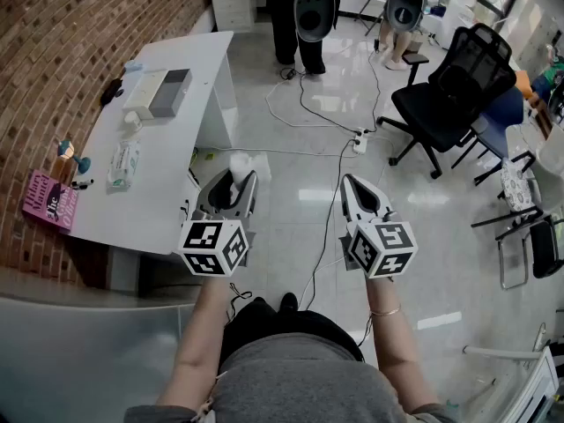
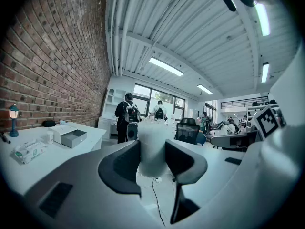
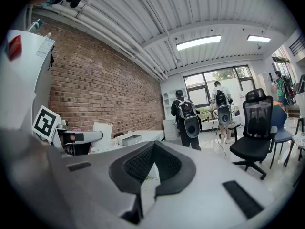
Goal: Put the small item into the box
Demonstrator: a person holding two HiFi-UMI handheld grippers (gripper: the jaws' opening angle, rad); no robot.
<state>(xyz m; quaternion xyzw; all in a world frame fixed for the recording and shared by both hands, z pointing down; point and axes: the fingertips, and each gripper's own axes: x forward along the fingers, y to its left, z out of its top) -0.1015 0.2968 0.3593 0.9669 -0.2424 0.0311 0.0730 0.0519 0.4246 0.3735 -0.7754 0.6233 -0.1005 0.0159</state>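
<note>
A small white frosted item [image 2: 152,144] sits between the pads of my left gripper [image 2: 152,162], which is shut on it. In the head view the same item [image 1: 240,163] sticks up from the left gripper [image 1: 235,180], held in the air just right of the white table [image 1: 167,205]. The open grey-and-white box [image 1: 160,92] lies at the table's far end, and it also shows in both gripper views [image 2: 71,137] [image 3: 130,139]. My right gripper [image 1: 351,186] hangs over the floor, its jaws shut on nothing [image 3: 153,152].
On the table lie a wipes packet [image 1: 123,165], a pink book [image 1: 50,200] and a small lamp figure [image 1: 69,156]. A black office chair [image 1: 454,91] stands to the right. Cables [image 1: 330,122] cross the floor. Two people with backpacks [image 1: 300,11] stand at the far end.
</note>
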